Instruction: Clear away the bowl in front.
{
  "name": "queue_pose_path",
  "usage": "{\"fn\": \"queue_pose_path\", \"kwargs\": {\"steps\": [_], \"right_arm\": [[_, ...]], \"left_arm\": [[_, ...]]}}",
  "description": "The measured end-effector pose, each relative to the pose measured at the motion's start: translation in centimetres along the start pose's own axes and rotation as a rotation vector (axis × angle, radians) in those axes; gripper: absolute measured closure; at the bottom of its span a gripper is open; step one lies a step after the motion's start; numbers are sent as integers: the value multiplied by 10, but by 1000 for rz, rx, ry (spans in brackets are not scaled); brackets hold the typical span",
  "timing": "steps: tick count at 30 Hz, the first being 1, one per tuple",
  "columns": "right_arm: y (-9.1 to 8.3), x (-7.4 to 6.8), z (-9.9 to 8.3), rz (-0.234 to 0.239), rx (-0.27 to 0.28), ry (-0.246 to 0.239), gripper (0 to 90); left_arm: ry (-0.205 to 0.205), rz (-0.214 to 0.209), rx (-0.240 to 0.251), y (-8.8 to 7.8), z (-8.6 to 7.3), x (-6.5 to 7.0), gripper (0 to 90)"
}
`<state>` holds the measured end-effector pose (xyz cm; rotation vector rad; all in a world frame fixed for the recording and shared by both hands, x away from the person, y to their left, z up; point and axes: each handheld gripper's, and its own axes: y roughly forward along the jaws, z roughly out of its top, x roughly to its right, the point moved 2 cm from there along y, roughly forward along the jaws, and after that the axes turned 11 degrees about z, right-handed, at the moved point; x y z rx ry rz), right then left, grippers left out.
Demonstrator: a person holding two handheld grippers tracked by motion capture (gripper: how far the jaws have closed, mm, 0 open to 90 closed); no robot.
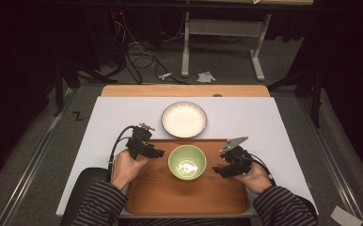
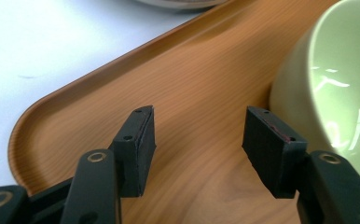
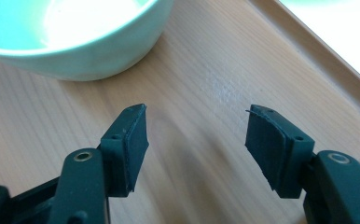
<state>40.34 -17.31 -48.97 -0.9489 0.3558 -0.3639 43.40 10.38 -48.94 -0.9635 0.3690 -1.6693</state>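
A pale green bowl (image 1: 187, 162) stands upright and empty on a wooden tray (image 1: 156, 193), toward the tray's far edge. My left gripper (image 1: 160, 153) hovers over the tray just left of the bowl, open with nothing between its jaws. In the left gripper view the gripper (image 2: 197, 133) points over the tray (image 2: 122, 93), with the bowl (image 2: 327, 88) beside its right jaw. My right gripper (image 1: 216, 170) is open to the right of the bowl. In the right gripper view it (image 3: 197, 135) hangs above bare tray wood (image 3: 206, 84), the bowl (image 3: 75, 37) ahead to the left.
A white ribbed plate (image 1: 184, 119) lies beyond the tray on the white mat (image 1: 264, 122) that covers the table. The tray's raised rim (image 3: 318, 56) curves close to my right gripper. Desk legs and cables are on the floor beyond the table.
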Motion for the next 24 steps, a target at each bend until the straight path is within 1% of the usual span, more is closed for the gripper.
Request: {"fn": "queue_pose_path", "kwargs": {"steps": [1, 2, 4, 5, 6, 8, 10, 12, 13, 15, 20, 22, 24], "right_arm": [[0, 1, 0, 1, -1, -9, 405], [0, 0, 0, 1, -2, 0, 405], [1, 0, 0, 1, -2, -6, 405], [0, 0, 0, 0, -3, -1, 406], [0, 1, 0, 1, -1, -10, 406], [0, 1, 0, 0, -2, -2, 407], [0, 1, 0, 1, -4, 0, 407], [0, 1, 0, 2, -3, -1, 408], [0, 0, 0, 2, -4, 8, 408], [0, 1, 0, 3, 1, 4, 408], [0, 1, 0, 1, -6, 13, 408], [-1, 1, 0, 0, -7, 8, 408], [-1, 1, 0, 0, -2, 13, 408]], "left_arm": [[0, 3, -7, 1, -1, -1, 442], [-2, 3, -7, 2, -1, -1, 441], [3, 6, -14, 3, -2, -2, 441], [0, 7, -17, 3, -3, -2, 441], [2, 8, -20, 4, -3, -2, 440], [4, 13, -24, 6, -4, -2, 440], [19, 27, -32, 8, -6, -3, 440], [28, 31, -39, 9, -7, -3, 439], [29, 31, -42, 9, -7, -3, 439], [30, 32, -47, 9, -8, -2, 439], [37, 29, -53, 10, -9, -2, 439], [34, 27, -50, 9, -9, -1, 439], [30, 27, -48, 9, -9, -1, 439]]}}
